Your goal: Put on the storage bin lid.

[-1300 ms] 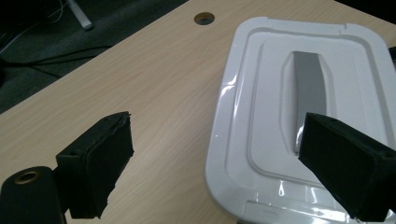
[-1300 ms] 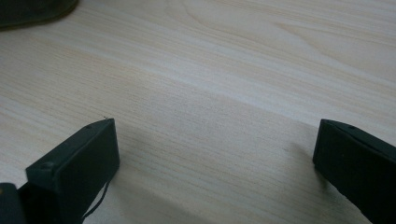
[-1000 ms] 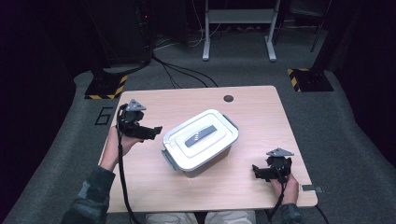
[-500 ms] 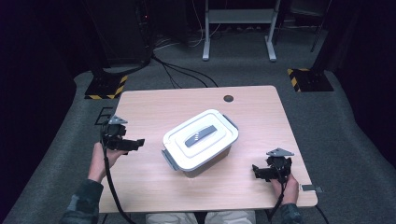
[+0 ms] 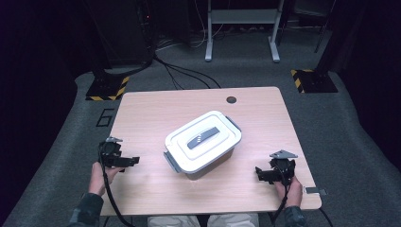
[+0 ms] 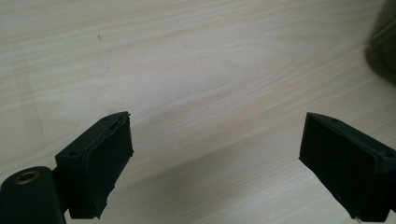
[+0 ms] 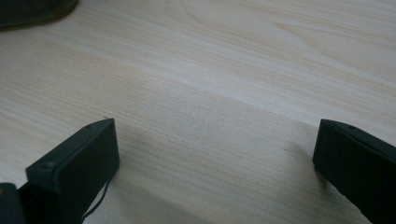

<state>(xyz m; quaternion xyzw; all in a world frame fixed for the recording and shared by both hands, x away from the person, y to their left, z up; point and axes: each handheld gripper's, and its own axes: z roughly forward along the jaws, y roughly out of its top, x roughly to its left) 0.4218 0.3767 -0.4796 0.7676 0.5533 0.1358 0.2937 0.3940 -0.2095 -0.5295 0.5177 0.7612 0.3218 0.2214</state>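
- My left gripper (image 5: 126, 161) lies low over the left side of the table (image 5: 156, 106), jaws spread wide with nothing between them; in the left gripper view (image 6: 215, 154) bare wood grain shows between the pads.
- My right gripper (image 5: 263, 173) lies near the table's front right corner, jaws likewise released and empty; the right gripper view (image 7: 217, 158) shows plain wood between them.
- The white lidded box (image 5: 202, 141) stands at the middle of the table, turned at an angle to its edges, lid on, grey handle (image 5: 203, 137) flat on top, a grey latch (image 5: 171, 161) at the near end.
- The box is between my two grippers and well apart from both.
- A small dark round hole (image 5: 231, 100) marks the table's far edge.
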